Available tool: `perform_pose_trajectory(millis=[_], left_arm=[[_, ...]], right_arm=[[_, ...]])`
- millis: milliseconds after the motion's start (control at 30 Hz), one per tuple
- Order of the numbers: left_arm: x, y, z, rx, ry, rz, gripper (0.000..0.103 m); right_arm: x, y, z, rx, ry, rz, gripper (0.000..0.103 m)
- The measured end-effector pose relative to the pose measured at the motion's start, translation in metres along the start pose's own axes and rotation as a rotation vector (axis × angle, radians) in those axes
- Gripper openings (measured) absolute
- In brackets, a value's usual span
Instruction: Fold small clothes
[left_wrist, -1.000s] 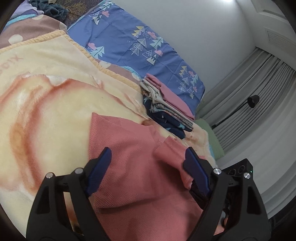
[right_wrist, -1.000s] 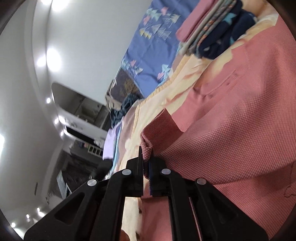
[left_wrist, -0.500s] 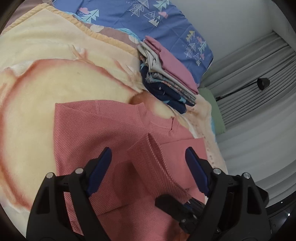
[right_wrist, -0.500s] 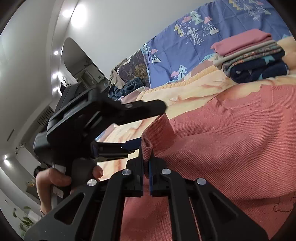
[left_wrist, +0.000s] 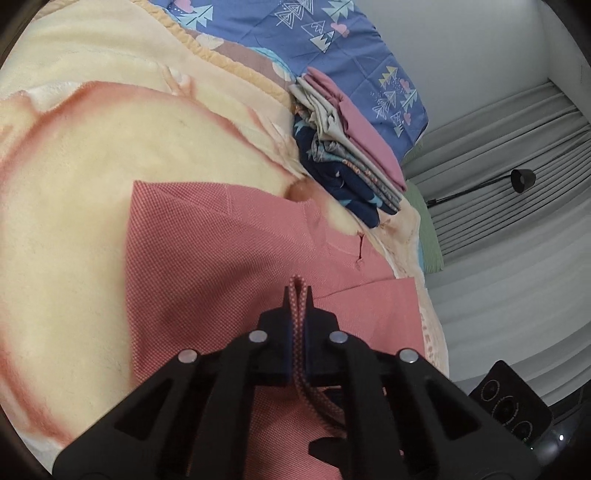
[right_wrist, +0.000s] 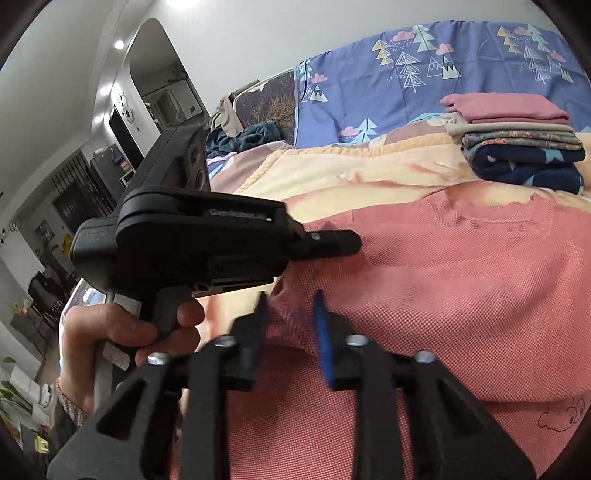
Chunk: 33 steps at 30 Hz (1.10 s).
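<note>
A salmon-pink knit shirt (left_wrist: 207, 251) lies spread on a cream and orange blanket (left_wrist: 92, 184). My left gripper (left_wrist: 298, 295) is shut on a raised fold of the shirt near its middle. In the right wrist view the shirt (right_wrist: 461, 280) fills the foreground. There the left gripper (right_wrist: 347, 243) comes in from the left, with a person's hand (right_wrist: 110, 332) on its handle. My right gripper (right_wrist: 290, 314) is just below it, and its jaws are opening. Shirt fabric sits loosely between its blue pads (right_wrist: 321, 332).
A stack of folded clothes (left_wrist: 351, 155) sits on the blanket beyond the shirt, with a pink piece on top (right_wrist: 509, 107). Behind it lies a blue tree-print quilt (left_wrist: 332, 37). Grey curtains (left_wrist: 517, 147) and a black lamp (left_wrist: 521, 180) stand to the right. Dark clothes (right_wrist: 251, 134) lie far left.
The left gripper moved in over the shirt and closed on the raised fold that the right gripper held. The right gripper's jaws have parted from that fold.
</note>
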<state>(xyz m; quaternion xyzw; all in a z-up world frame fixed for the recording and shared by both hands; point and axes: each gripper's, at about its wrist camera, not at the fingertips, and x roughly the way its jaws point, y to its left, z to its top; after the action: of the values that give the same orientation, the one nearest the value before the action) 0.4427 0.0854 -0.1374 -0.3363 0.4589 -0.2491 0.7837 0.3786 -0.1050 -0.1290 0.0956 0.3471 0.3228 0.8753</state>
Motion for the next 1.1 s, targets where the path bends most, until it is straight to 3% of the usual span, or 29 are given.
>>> perform_pose_trajectory(millis=[67,100,200,333,433,533,667,767,833,900,967,1100], left_arm=[[-0.002,0.002,0.001,-0.010,0.004,-0.015,0.004],[-0.001,0.004,0.001,-0.021,0.008,-0.021,0.010],[0.001,0.007,-0.001,-0.030,0.014,-0.012,0.047],[0.002,0.007,-0.002,-0.023,0.017,0.004,0.050],[0.003,0.008,-0.004,-0.017,0.029,0.013,0.049],[0.006,0.007,-0.007,-0.008,0.046,0.025,0.039],[0.006,0.006,-0.010,0.007,0.056,0.053,0.033],[0.004,0.004,-0.013,0.031,0.071,0.087,0.022],[0.003,0.002,-0.015,0.062,0.079,0.104,0.003],[-0.001,-0.003,-0.015,0.095,0.054,0.113,0.003],[-0.008,-0.007,-0.013,0.104,0.015,0.092,0.003],[-0.027,-0.004,-0.005,0.052,-0.044,-0.028,0.003]], right_arm=[[-0.001,-0.002,0.000,0.007,0.000,-0.002,0.031],[-0.001,-0.002,-0.001,0.011,0.000,-0.001,0.031],[0.001,-0.002,-0.002,0.016,0.009,0.011,0.031],[0.000,-0.001,-0.003,0.003,0.024,-0.006,0.031],[-0.006,-0.011,0.000,0.037,0.017,-0.008,0.031],[-0.015,-0.024,0.003,0.081,-0.007,-0.018,0.031],[-0.029,-0.040,0.007,0.134,-0.048,-0.020,0.034],[-0.037,-0.047,0.008,0.158,-0.070,-0.013,0.036],[-0.042,-0.049,0.009,0.164,-0.082,-0.014,0.037],[-0.047,-0.051,0.010,0.168,-0.096,-0.013,0.037],[-0.052,-0.055,0.012,0.172,-0.110,-0.018,0.037],[-0.078,-0.066,0.018,0.202,-0.179,-0.041,0.038]])
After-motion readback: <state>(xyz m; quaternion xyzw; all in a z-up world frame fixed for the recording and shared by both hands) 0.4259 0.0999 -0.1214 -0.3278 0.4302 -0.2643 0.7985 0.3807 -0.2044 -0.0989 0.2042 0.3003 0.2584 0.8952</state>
